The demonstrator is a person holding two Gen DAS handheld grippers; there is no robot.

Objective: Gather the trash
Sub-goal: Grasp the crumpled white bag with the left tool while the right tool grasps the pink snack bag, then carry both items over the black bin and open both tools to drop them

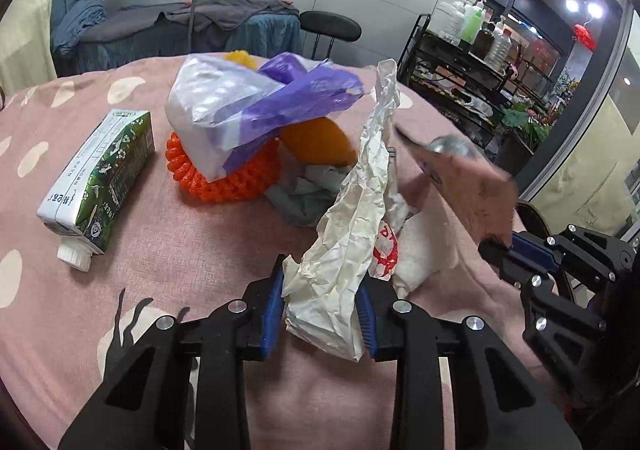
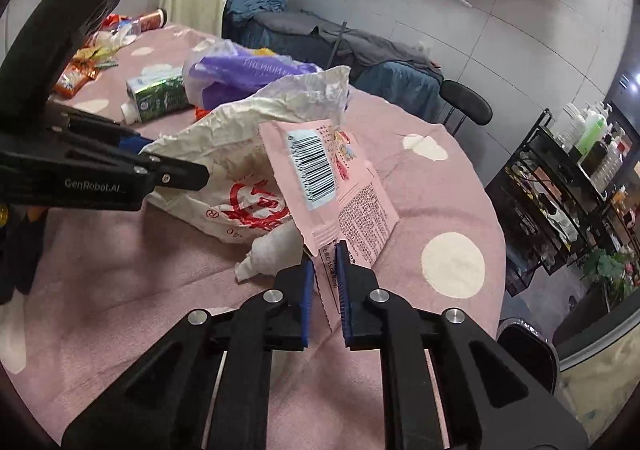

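Left gripper [image 1: 320,310] pinches the crumpled paper bag [image 1: 352,210]; right gripper [image 2: 325,282] pinches a pink wrapper [image 2: 320,178] beside that bag. Risk: the wrapper's thin edge slips free when lifted.

The right gripper [image 2: 325,278] pinches the serrated edge of a pink snack wrapper [image 2: 328,178] with a barcode, lifted above the pink polka-dot tablecloth [image 2: 452,186]. The left gripper [image 2: 188,174] clamps a crumpled white paper bag [image 2: 240,154] with red print. Behind lie a purple plastic bag [image 2: 244,70] and a green carton [image 2: 158,94].
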